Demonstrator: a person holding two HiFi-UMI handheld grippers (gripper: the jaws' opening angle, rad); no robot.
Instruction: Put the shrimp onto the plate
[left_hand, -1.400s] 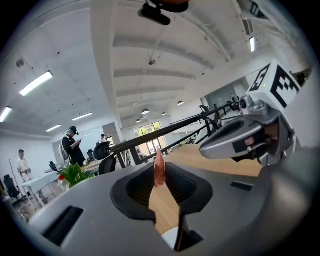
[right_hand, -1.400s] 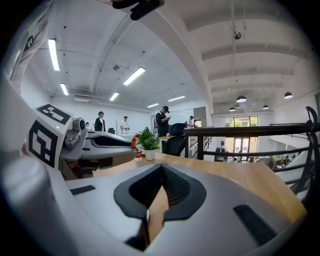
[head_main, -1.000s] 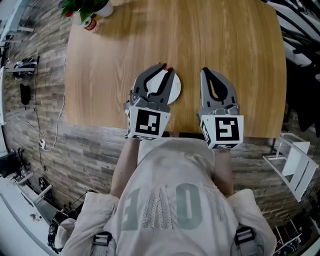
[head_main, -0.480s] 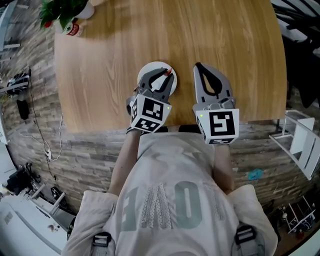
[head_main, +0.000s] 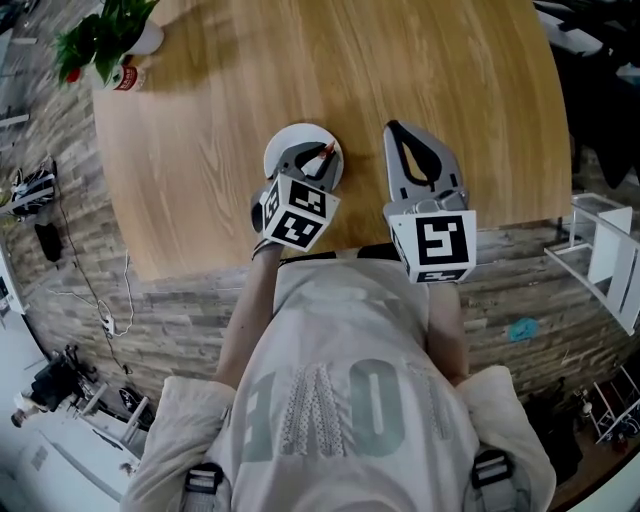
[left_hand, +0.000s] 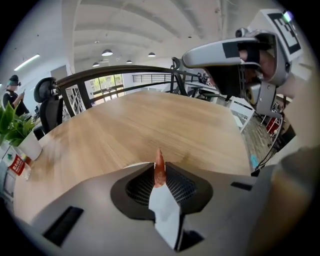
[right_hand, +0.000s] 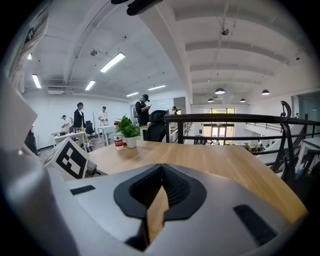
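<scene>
Left gripper view shows our left gripper (left_hand: 158, 174) clenched on the shrimp (left_hand: 159, 165), its long axis pointing forward past the 2 jaws, directly above the white plate (head_main: 290, 138), so we judge lowering suffices, while our right gripper (right_hand: 160, 175), closed on nothing, hovers beside it.

My left gripper (head_main: 322, 152) pinches a shrimp (left_hand: 159, 171); my right gripper (head_main: 393, 130) is alongside, jaws together, both pointing forward.

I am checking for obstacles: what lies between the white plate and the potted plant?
In the head view, the wooden table between the plate and the potted plant is bare, except a small red-labelled bottle close beside the plant.
</scene>
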